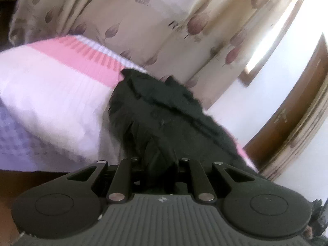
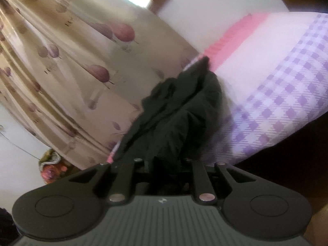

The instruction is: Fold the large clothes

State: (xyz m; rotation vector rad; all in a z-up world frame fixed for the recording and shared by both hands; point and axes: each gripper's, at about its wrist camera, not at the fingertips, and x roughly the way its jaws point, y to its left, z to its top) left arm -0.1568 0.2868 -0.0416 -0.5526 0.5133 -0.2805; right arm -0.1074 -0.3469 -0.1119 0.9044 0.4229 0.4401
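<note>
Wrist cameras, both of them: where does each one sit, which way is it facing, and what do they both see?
Left wrist: sits on the left claw, looking forward along it at the black garment bunched in it, the bed on the left, the curtain behind. Only the claw's own frame shows.
Right wrist: sits on the right claw, looking along it at the garment, the bed on the right, the curtain on the left. Only the claw's frame shows.
Shared: garment, bed, curtain.
</note>
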